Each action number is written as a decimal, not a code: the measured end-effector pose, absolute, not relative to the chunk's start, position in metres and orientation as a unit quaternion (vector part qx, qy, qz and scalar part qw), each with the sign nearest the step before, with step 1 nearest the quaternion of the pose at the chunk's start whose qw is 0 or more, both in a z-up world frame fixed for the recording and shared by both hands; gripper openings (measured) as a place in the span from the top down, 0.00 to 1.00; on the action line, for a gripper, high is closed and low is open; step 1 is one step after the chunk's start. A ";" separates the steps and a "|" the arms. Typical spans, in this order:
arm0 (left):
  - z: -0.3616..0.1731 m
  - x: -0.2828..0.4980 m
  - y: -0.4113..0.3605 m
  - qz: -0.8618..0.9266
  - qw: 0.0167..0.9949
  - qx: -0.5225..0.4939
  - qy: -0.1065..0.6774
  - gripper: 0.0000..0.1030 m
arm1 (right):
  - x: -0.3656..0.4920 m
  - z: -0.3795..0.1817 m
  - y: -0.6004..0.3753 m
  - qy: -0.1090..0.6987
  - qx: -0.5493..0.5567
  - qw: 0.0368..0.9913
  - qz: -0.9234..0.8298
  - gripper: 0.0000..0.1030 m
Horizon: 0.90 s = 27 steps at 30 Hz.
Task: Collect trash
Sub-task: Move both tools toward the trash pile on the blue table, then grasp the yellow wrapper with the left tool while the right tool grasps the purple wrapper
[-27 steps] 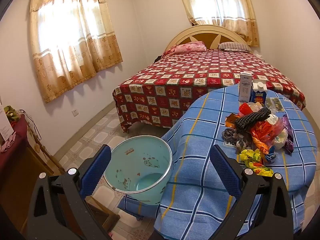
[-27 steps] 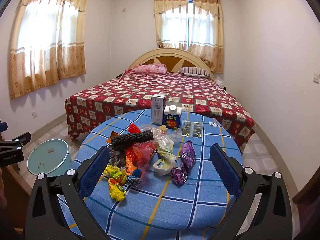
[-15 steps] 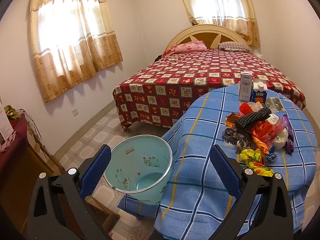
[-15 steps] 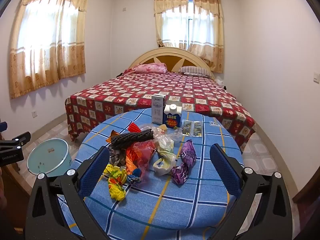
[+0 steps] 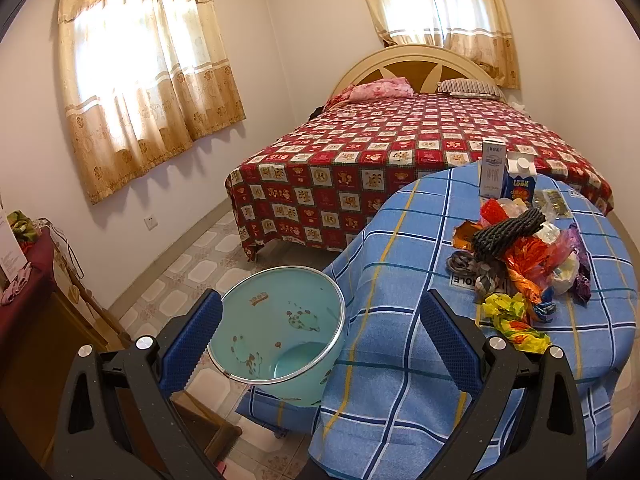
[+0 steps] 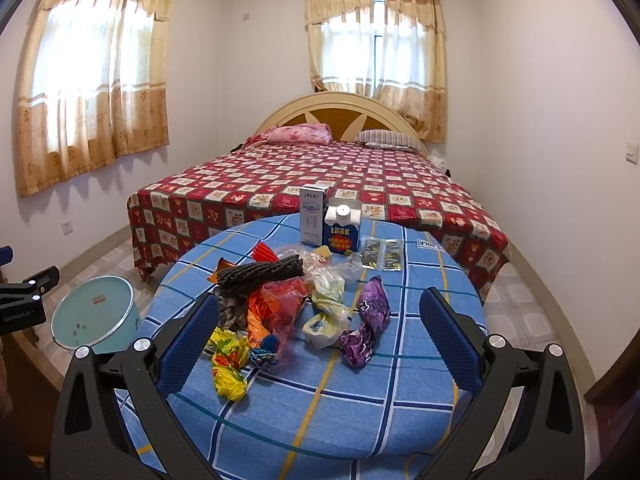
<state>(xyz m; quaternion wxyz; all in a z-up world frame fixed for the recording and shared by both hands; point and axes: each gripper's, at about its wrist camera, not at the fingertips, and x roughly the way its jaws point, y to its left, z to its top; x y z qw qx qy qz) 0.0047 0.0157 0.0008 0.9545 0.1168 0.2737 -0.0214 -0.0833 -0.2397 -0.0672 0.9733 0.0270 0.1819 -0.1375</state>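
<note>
A heap of crumpled wrappers and bags lies on the round table with a blue checked cloth; it also shows at the right of the left wrist view. A pale teal bin stands on the floor left of the table, also in the right wrist view. My left gripper is open and empty above the bin and table edge. My right gripper is open and empty, held above the near side of the heap.
Two cartons and foil sachets stand at the table's far side. A bed with a red patterned cover lies behind. A wooden cabinet is at the left. Tiled floor runs between bed and wall.
</note>
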 end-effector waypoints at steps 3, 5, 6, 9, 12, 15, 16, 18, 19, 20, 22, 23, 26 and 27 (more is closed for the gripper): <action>0.000 0.005 0.016 -0.020 0.954 0.117 0.275 0.06 | -0.080 -0.075 -0.238 0.183 0.028 0.973 -0.140 0.05; -0.004 0.008 0.010 -0.020 0.953 0.119 0.279 0.06 | -0.078 -0.079 -0.243 0.186 0.031 0.971 -0.145 0.05; -0.005 0.010 0.008 -0.020 0.952 0.121 0.281 0.06 | -0.077 -0.082 -0.246 0.189 0.035 0.970 -0.147 0.05; -0.013 0.014 0.002 -0.020 0.949 0.125 0.290 0.06 | -0.070 -0.094 -0.257 0.209 0.046 0.965 -0.153 0.05; -0.026 0.019 -0.009 -0.023 0.943 0.131 0.306 0.06 | -0.064 -0.112 -0.273 0.221 0.057 0.959 -0.169 0.05; -0.046 0.025 -0.032 -0.033 0.933 0.146 0.328 0.06 | -0.059 -0.130 -0.286 0.234 0.059 0.953 -0.184 0.05; -0.053 0.027 -0.040 -0.037 0.929 0.150 0.336 0.06 | -0.057 -0.137 -0.291 0.238 0.059 0.951 -0.190 0.06; -0.067 0.034 -0.055 -0.042 0.922 0.150 0.353 0.06 | -0.054 -0.148 -0.300 0.244 0.057 0.947 -0.202 0.06; -0.073 0.036 -0.063 -0.045 0.921 0.146 0.359 0.06 | -0.052 -0.153 -0.304 0.246 0.057 0.945 -0.207 0.07; -0.078 0.039 -0.071 -0.047 0.919 0.145 0.363 0.06 | -0.052 -0.158 -0.307 0.247 0.056 0.944 -0.212 0.08; -0.088 0.044 -0.086 -0.056 0.914 0.137 0.377 0.06 | -0.050 -0.166 -0.318 0.252 0.055 0.940 -0.224 0.14; -0.091 0.047 -0.096 -0.061 0.913 0.133 0.381 0.06 | -0.051 -0.170 -0.324 0.253 0.058 0.938 -0.229 0.15; -0.104 0.049 -0.121 -0.073 0.908 0.137 0.390 0.06 | -0.050 -0.176 -0.331 0.256 0.062 0.935 -0.236 0.16; -0.107 0.048 -0.127 -0.077 0.905 0.138 0.395 0.06 | -0.050 -0.178 -0.334 0.256 0.064 0.934 -0.239 0.16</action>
